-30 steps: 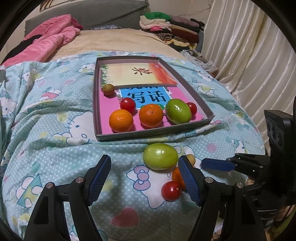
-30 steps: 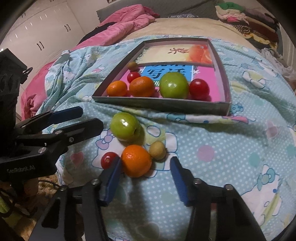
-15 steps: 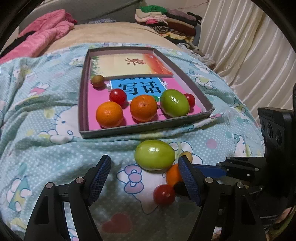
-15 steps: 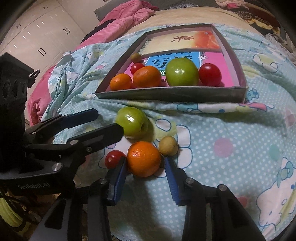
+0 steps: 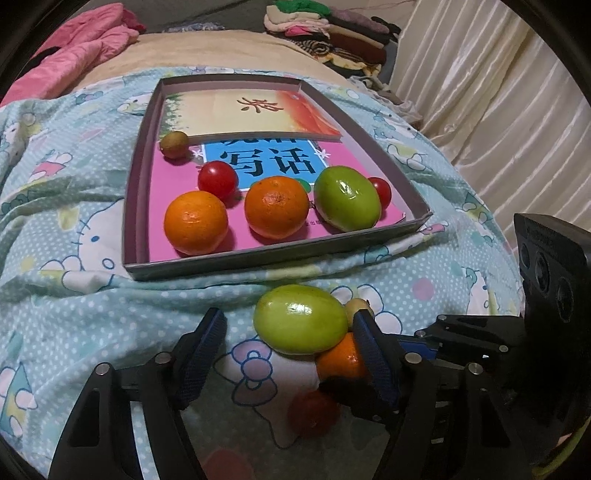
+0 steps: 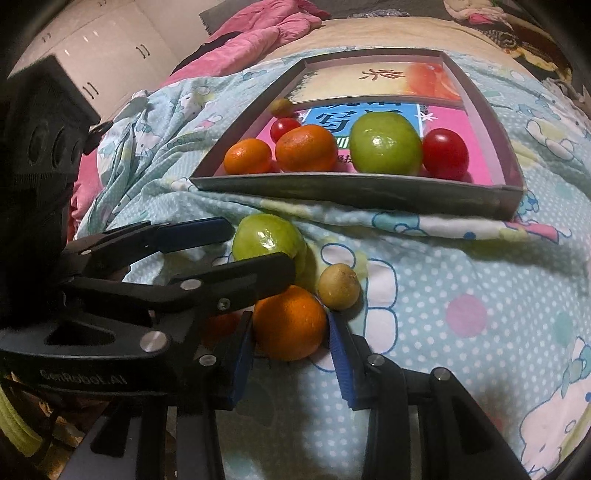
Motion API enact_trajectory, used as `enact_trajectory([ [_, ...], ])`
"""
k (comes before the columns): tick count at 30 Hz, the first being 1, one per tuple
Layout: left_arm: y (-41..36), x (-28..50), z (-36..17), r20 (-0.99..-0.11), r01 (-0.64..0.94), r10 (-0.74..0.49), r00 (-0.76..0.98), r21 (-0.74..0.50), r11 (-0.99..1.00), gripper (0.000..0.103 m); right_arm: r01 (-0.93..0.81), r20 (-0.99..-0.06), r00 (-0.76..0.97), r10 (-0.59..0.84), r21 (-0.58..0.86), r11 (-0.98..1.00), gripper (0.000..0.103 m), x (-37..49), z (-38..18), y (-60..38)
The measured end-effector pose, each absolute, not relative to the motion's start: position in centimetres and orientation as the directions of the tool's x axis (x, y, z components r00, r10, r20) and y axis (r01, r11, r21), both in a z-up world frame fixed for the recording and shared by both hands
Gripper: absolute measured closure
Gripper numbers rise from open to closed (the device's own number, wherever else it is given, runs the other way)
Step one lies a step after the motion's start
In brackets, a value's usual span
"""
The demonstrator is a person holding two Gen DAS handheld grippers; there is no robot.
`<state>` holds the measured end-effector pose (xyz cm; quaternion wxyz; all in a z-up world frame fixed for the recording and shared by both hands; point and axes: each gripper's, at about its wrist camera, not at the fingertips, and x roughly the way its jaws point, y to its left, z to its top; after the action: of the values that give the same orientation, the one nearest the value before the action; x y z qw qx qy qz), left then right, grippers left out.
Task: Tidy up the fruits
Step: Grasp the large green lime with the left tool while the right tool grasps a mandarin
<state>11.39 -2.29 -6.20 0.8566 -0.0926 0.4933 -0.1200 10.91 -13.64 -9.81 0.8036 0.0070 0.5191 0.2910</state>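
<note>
A grey shallow box (image 5: 280, 254) (image 6: 347, 192) on the bed holds two oranges (image 5: 195, 221), a green fruit (image 5: 347, 199), two cherry tomatoes and a small brown fruit (image 5: 173, 144). In front of it lie a green fruit (image 5: 299, 319) (image 6: 267, 238), an orange (image 6: 290, 323) (image 5: 341, 360), a small yellow-brown fruit (image 6: 338, 286) and a cherry tomato (image 5: 314, 411). My left gripper (image 5: 291, 354) (image 6: 258, 243) is open, its fingers on either side of the loose green fruit. My right gripper (image 6: 291, 354) is open around the loose orange, pads close to its sides.
The bed cover (image 5: 66, 295) is blue with cartoon cats and lumpy folds. A pink quilt (image 5: 85, 48) and a stack of folded clothes (image 5: 332, 33) lie at the far end. A cream curtain (image 5: 491, 92) hangs on the right; white cupboards (image 6: 107, 48) stand on the left.
Both grippers have moved forward. The left one now straddles the loose green fruit. The right one has narrowed around the loose orange.
</note>
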Motion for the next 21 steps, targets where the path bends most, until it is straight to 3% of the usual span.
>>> enact_trajectory([
  [5, -2.6, 12.0, -6.8, -0.826, 0.128, -0.304, 0.475, -0.277, 0.952, 0.038, -0.481, -0.837, 0.294, 0.462, 0.288, 0.828, 0.064, 10.9, -9.9, -13.2],
  [9, -2.7, 12.2, -7.0, -0.822, 0.142, -0.329, 0.466, -0.297, 0.944, 0.049, -0.49, -0.837, 0.296, 0.459, 0.28, 0.826, 0.064, 10.9, -9.9, -13.3],
  [21, -1.2, 11.3, -4.8, -0.774, 0.139, -0.346, 0.531, -0.323, 0.936, 0.049, -0.492, -0.824, 0.322, 0.466, 0.275, 0.826, 0.065, 10.5, -9.2, -13.7],
])
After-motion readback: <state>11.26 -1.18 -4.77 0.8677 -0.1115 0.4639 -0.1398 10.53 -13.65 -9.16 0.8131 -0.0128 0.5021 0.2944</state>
